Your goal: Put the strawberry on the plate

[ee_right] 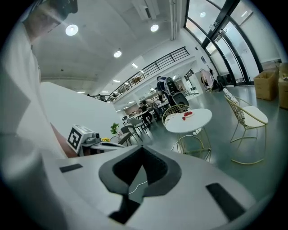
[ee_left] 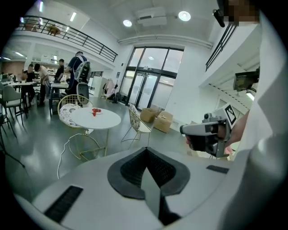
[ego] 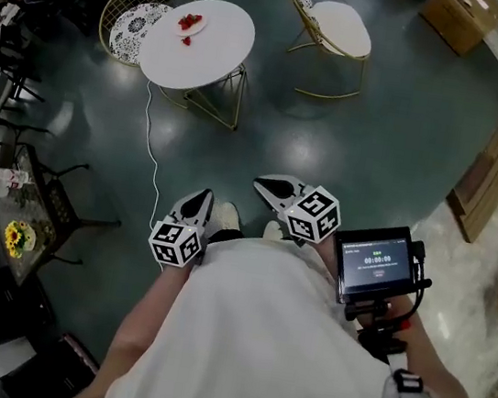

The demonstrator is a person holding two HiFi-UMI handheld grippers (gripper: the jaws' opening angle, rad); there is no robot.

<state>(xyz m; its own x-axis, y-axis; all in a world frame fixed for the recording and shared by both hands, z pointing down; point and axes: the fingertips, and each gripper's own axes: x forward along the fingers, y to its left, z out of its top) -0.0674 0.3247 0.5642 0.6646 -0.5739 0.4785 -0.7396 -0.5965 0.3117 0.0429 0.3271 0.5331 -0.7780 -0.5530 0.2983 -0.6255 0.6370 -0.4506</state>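
Observation:
Far ahead stands a round white table (ego: 207,48) (ee_left: 101,120) (ee_right: 191,120). On it is a small white plate (ego: 190,23) (ee_left: 96,111) (ee_right: 189,114) with red strawberries, and a single strawberry (ego: 186,41) (ee_left: 94,114) (ee_right: 183,118) lies on the tabletop beside the plate. Both grippers are held close to the person's body, well short of the table. My left gripper (ego: 201,197) (ee_left: 146,150) is shut and holds nothing. My right gripper (ego: 271,187) (ee_right: 143,149) also looks shut and holds nothing. Each gripper shows at the side of the other's view.
A gold wire chair with a white cushion (ego: 338,26) stands right of the table, and one with a patterned cushion (ego: 136,24) stands left. A white cable (ego: 153,161) runs across the floor. Cardboard boxes (ego: 462,17), a flower table (ego: 16,205) and a small hand-held screen (ego: 374,261) are about.

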